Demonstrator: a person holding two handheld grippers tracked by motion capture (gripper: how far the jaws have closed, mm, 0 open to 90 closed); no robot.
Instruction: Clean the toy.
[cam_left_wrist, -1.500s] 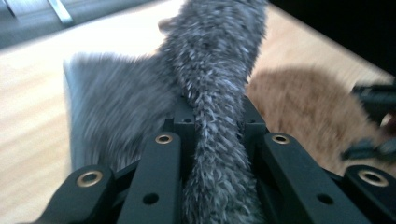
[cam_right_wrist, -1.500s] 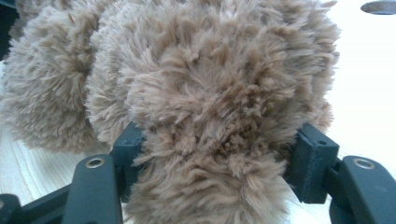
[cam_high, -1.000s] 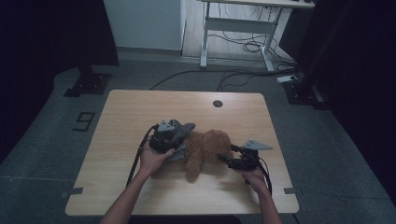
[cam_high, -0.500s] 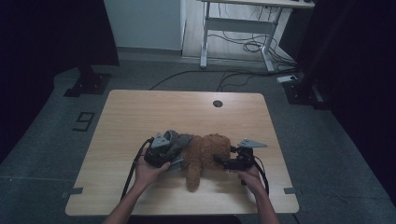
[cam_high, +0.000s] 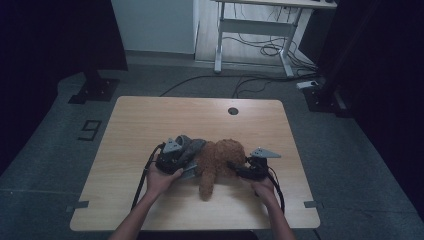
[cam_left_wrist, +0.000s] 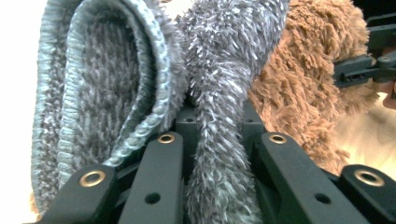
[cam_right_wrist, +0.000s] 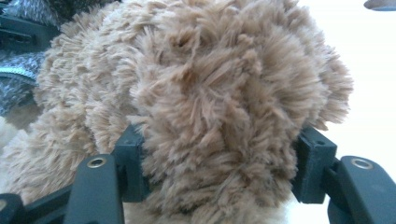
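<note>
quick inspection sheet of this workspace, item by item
surface: wooden table, round hole near far edge
job's things: brown plush toy at the middle front; grey fuzzy cloth against its left side
clutter: nothing seen
grippers: left gripper shut on the grey fuzzy cloth; right gripper around a lobe of the plush toy, jaws have just been closing, both pads against the fur
cables: black cable trails from left gripper; loose wires on floor behind
surroundings: white desk frame, dark curtains

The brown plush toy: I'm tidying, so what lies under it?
The brown plush toy lies on the wooden table, a grey fuzzy garment against its left side. Whatever is beneath its body is covered.
</note>
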